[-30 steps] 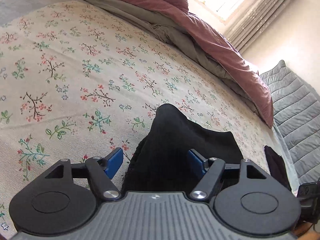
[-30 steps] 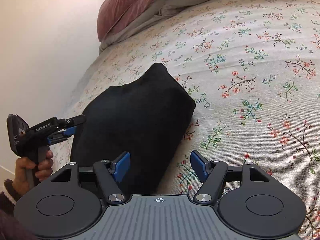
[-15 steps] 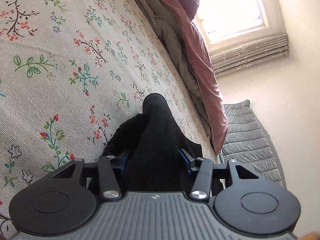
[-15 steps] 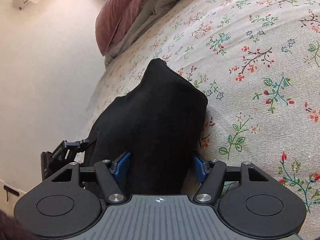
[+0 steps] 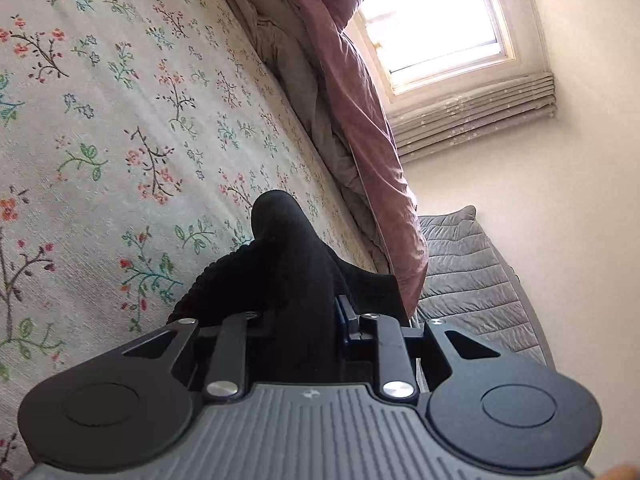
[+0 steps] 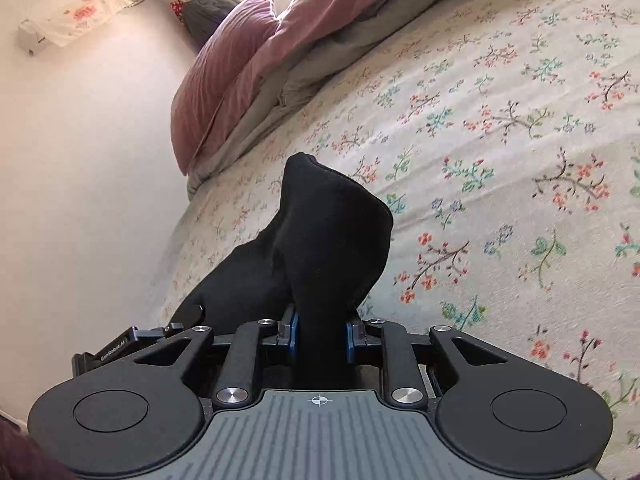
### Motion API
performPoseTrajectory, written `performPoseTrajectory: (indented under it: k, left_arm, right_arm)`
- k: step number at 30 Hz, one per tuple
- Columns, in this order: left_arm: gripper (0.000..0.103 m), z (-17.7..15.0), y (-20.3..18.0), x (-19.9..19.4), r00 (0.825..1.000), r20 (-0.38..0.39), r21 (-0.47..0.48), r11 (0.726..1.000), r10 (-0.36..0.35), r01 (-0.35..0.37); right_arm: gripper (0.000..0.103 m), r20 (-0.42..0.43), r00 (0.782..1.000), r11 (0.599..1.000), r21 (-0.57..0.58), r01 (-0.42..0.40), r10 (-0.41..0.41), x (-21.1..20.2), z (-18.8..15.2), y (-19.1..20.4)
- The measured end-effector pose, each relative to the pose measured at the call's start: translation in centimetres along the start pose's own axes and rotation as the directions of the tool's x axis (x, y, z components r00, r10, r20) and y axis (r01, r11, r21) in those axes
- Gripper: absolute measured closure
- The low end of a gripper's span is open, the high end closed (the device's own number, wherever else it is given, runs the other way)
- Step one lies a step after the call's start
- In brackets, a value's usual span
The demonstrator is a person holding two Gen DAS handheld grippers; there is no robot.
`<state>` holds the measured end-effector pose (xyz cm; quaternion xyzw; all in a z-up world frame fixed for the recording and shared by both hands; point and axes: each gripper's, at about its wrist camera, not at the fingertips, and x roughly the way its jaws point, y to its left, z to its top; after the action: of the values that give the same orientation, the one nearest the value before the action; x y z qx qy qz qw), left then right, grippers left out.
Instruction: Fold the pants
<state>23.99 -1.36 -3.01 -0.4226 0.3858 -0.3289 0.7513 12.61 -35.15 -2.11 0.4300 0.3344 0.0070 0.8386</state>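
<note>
Hand-held gripper pinching bunched black pants

Daylight is pouring in through the window, which is blowing out to near white in the left wrist view and washing the wall beside it in a soft warm glow. The floral bedspread is sitting evenly lit, with only faint shadow gathering under the black pants, whose folds are sinking into near-featureless dark. Both fisheye views are bending straight lines strongly toward the edges, and the corners are vignetting to black. Focus is holding fairly sharp throughout.
</note>
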Motion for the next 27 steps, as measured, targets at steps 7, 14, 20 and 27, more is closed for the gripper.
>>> performPoseTrajectory:
  k: [7, 14, 20, 27]
  left_arm:
    - [0.071, -0.6, -2.5, 5.6, 1.0, 0.005, 0.06, 0.998, -0.025, 0.025]
    - [0.037, -1.3, -4.3, 7.3, 0.979, 0.08, 0.247, 0.948, 0.189, -0.203]
    - [0.026, -1.3, -6.0, 5.5, 0.945, 0.178, 0.353, 0.879, 0.273, -0.32]
    - [0.015, -3.1, -7.8, 2.9, 0.892, 0.24, 0.488, 0.747, 0.383, -0.451]
  right_arm:
    - [0.082, 0.126, 0.99, 0.998, -0.03, 0.062, -0.058, -1.5, 4.7, -2.8]
    - [0.041, 0.131, 0.958, 0.966, 0.012, 0.257, -0.256, 1.1, 5.0, -5.7]
    - [0.027, 0.183, 0.952, 0.967, -0.028, 0.254, -0.245, -1.3, 4.8, -4.2]
    - [0.026, 0.198, 0.938, 0.928, -0.19, 0.32, -0.283, -3.7, 1.9, -0.5]
